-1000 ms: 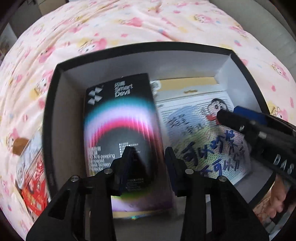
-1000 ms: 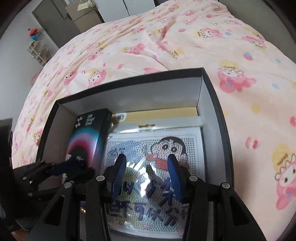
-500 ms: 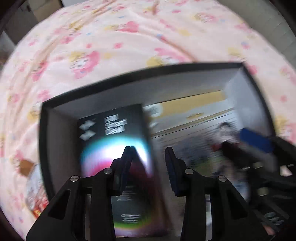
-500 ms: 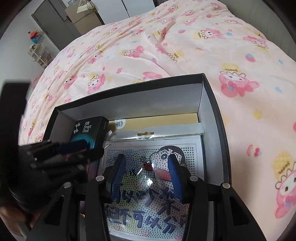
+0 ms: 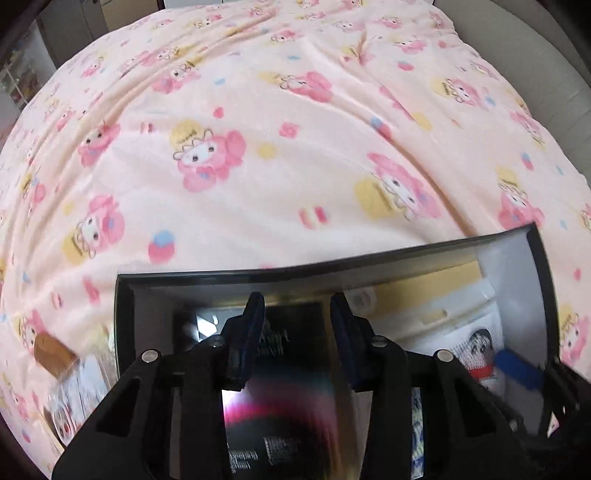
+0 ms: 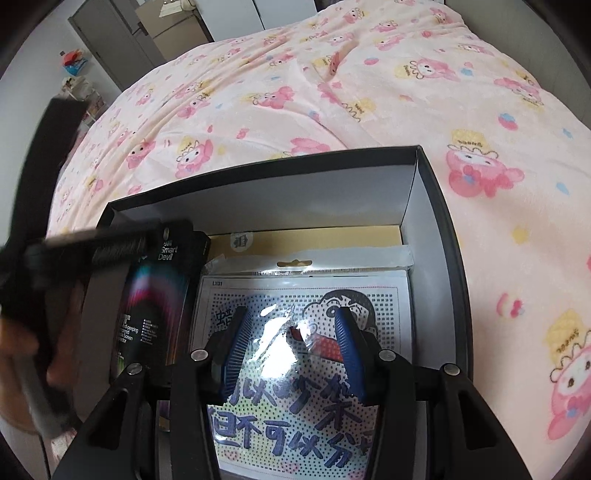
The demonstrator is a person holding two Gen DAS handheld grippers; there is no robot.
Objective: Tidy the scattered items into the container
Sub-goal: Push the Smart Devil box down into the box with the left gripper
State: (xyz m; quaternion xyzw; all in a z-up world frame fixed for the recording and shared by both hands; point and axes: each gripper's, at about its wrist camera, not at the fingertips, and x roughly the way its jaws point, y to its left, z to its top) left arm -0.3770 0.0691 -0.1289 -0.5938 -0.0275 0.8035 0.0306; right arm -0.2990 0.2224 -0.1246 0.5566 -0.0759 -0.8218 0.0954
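Note:
A black open box (image 6: 454, 258) with grey inner walls sits on the bed. Inside lie a black Smart Devil screen-protector box (image 6: 155, 295) at left and a cartoon bead-art pack (image 6: 306, 332) in plastic at right, over a yellow card (image 6: 332, 240). My right gripper (image 6: 291, 328) is open and empty above the bead-art pack. My left gripper (image 5: 295, 317) is open and empty above the Smart Devil box (image 5: 288, 406), inside the box (image 5: 332, 262). The left gripper's blurred body shows at left in the right wrist view (image 6: 55, 266).
A pink cartoon-print blanket (image 5: 277, 129) covers the bed all around the box. A packet with a brown comb (image 5: 55, 354) lies on the blanket left of the box. Grey cabinets and a cardboard box (image 6: 173, 26) stand beyond the bed.
My left gripper has lifted and tilted up, so the box has slid down in its view and more blanket shows. The right gripper has stayed open over the bead-art pack.

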